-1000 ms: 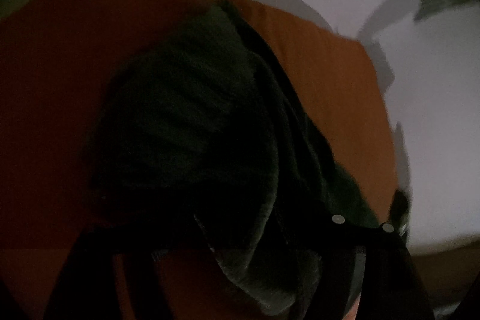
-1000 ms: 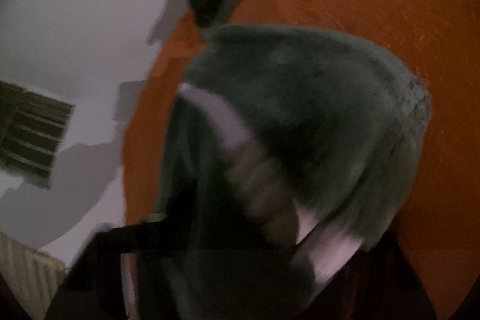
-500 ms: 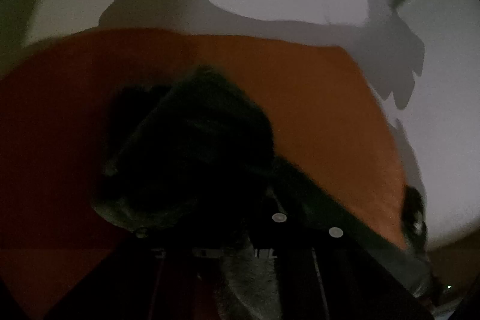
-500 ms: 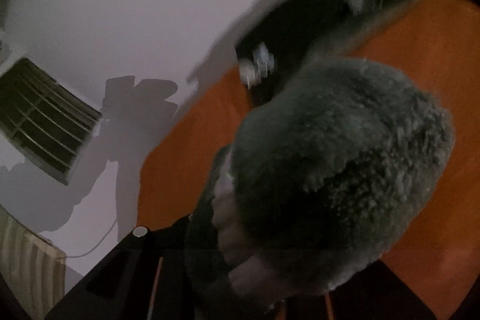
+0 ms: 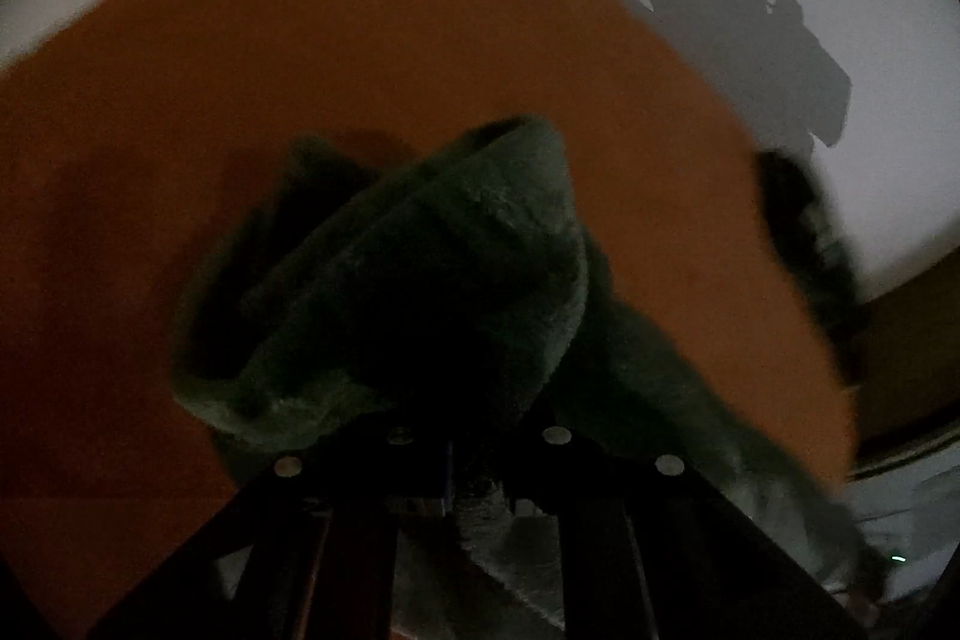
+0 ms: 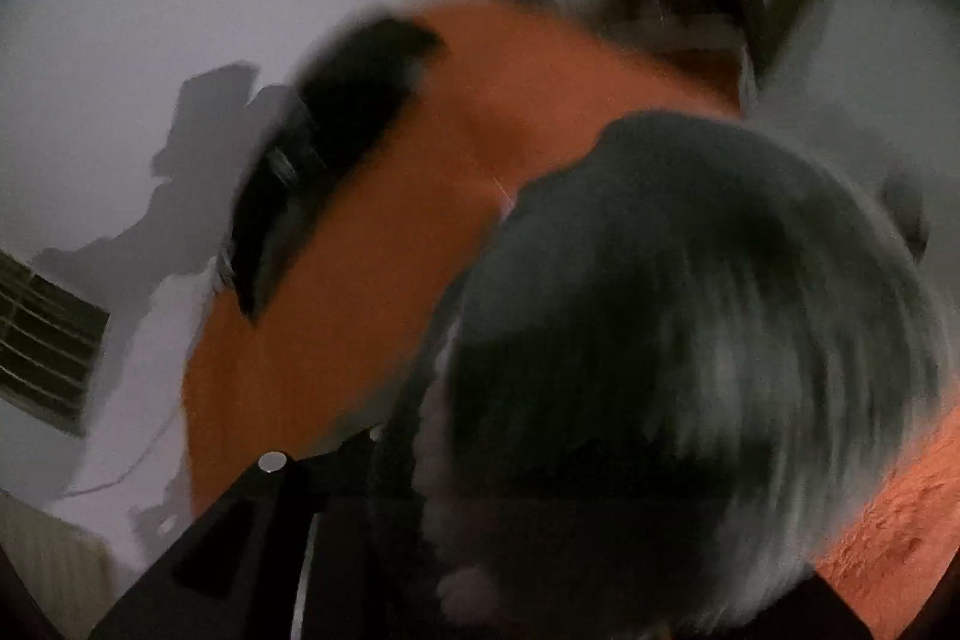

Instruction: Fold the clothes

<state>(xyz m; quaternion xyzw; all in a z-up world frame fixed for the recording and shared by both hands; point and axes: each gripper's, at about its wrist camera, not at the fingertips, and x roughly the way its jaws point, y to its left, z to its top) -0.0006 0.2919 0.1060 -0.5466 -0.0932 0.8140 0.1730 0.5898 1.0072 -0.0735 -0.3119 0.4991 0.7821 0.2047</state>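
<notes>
Fleece garment (image 5: pixel 420 280), dark green-grey and fluffy, hangs bunched from both tongs above the orange cloth (image 5: pixel 360 70) that covers the work surface, and we read that as deliberate: lifted clear, its loose parts can drop and straighten before the next fold is laid down.

In the left wrist view our left gripper (image 5: pixel 474 466) has its jaws drawn nearly together with fleece pinched between them, the bulk rolled into a thick loop just beyond the tips and a tail trailing off to the right. That tight pinch on a thin edge is what we would want for carrying.

Our right gripper (image 6: pixel 420 508) is much harder to read. The fleece (image 6: pixel 690 340) billows over almost everything near the camera, with a paler lining showing at its left edge. The jaws are easing apart at this moment, yet fabric still sits between them and seems held.

Far left on the orange cloth (image 6: pixel 360 250) lies another dark item (image 6: pixel 336 118), blurred and partly over the edge; we cannot identify it. Everything in this view is smeared, so finer detail is lost.
</notes>
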